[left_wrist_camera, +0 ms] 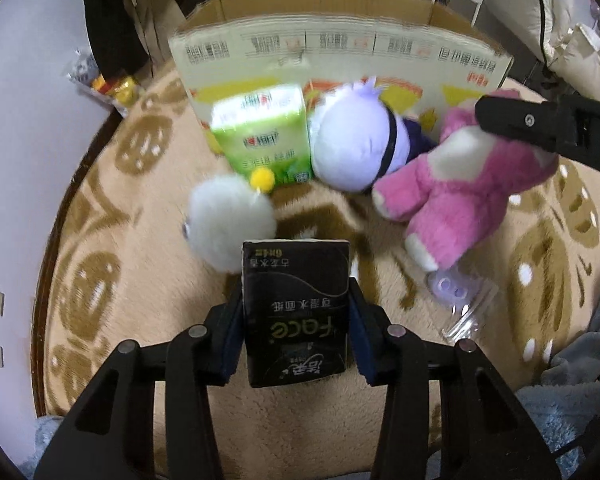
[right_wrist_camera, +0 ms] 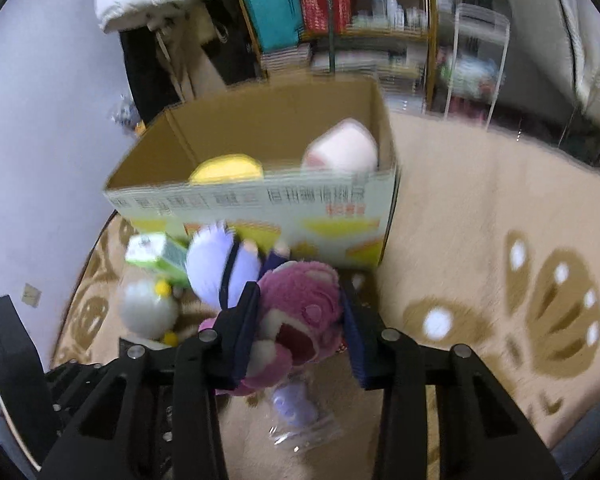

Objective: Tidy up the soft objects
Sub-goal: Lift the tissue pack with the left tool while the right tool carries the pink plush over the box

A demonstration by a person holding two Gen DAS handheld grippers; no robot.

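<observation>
A black rectangular pack of facial tissues point(left_wrist_camera: 296, 312) with gold lettering is pinched between the two padded fingers of the left gripper point(left_wrist_camera: 296, 320). Its long axis runs along the fingers, pointing away from the camera and down toward the rug; its near end is hidden between the finger bases. The lettering reads upside down from this view.

The right gripper point(right_wrist_camera: 300, 320) is clamped on the head of a pink plush bear point(right_wrist_camera: 300, 312). The bear's face looks toward the right wrist camera; its body hangs below the fingers and is mostly hidden there. In the left wrist view the bear point(left_wrist_camera: 452, 196) stretches lengthwise, feet toward the camera, with the right gripper's black finger covering its head.

On the beige rug with brown patterns point(left_wrist_camera: 140, 240), just beyond the tissue pack, sits a white fluffy round toy point(left_wrist_camera: 228, 220) with a yellow pompom, partly hidden behind the pack. Farther on stand a green tissue pack point(left_wrist_camera: 260, 136) and a pale lilac plush doll with a dark band point(left_wrist_camera: 352, 144), touching each other and close against an open cardboard box point(right_wrist_camera: 260, 200). Inside the box, a yellow item point(right_wrist_camera: 226, 168) and a pink-white item point(right_wrist_camera: 340, 148) show only their tops above the wall; both are blurred. A clear plastic bag holding something lilac point(right_wrist_camera: 296, 412) lies on the rug below the bear, too blurred to identify.
</observation>
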